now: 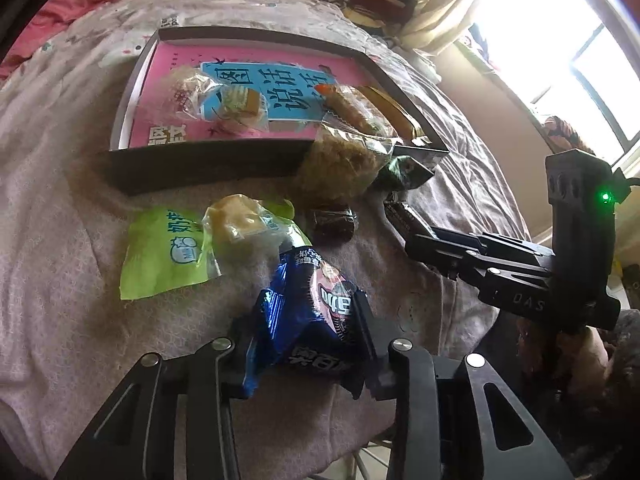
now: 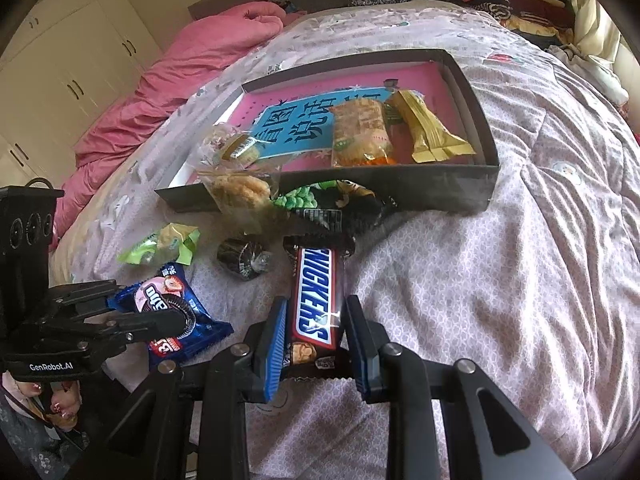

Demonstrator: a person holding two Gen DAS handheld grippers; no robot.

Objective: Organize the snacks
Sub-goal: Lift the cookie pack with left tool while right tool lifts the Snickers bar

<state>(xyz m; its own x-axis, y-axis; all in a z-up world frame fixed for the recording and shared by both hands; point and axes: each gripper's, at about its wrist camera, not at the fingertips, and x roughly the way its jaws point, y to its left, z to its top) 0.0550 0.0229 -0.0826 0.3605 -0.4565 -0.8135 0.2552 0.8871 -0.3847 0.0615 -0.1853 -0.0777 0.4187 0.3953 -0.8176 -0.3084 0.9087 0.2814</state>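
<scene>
On a quilted bed [image 2: 500, 280], the right tool [image 2: 316, 336] clamps a "SNICKERS" bar [image 2: 316, 300] at lower centre; the left tool [image 1: 304, 340] grips a blue Oreo packet [image 1: 316, 316] (strawberry-pictured), below the box [image 2: 452, 192].

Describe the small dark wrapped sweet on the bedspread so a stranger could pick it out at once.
Start at the shallow black cardboard box with a pink book inside on the pale patterned bedspread. In front of its near wall, loose snacks lie on the cloth. The small dark wrapped sweet sits between the lime-green packet and the brown Snickers bar, the smallest, roundish, unlabelled piece.
</scene>
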